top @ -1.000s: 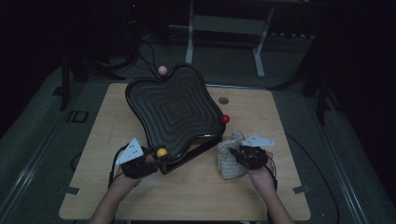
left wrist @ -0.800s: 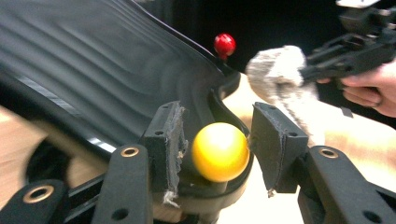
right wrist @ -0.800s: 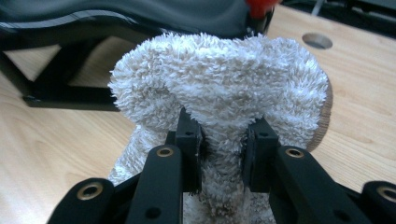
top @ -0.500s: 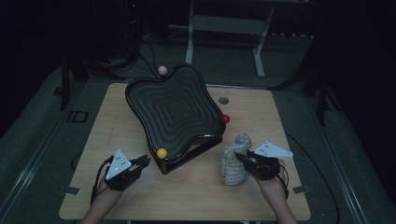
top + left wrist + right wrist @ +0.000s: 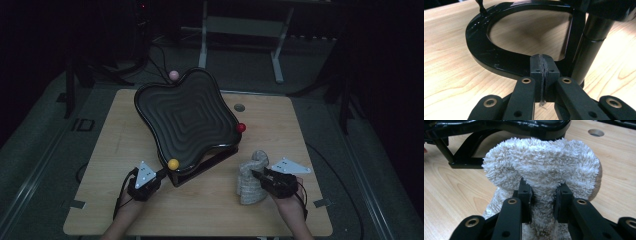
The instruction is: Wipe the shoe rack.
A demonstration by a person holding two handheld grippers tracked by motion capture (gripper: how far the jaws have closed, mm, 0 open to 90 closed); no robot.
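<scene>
Right gripper view: towel (image 5: pixel 541 167) bottom behind jaws

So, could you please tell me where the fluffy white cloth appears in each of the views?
High view: the cloth stands bunched at lower right, at the right gripper.
Right gripper view: it sits at centre, pinched between the jaws.
Left gripper view: not in it.
Shared landmark: the black tray's stand.

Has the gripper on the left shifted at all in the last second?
Yes. The left gripper drew back from the black tray toward the table's near edge, then returned close under the yellow ball.
</scene>
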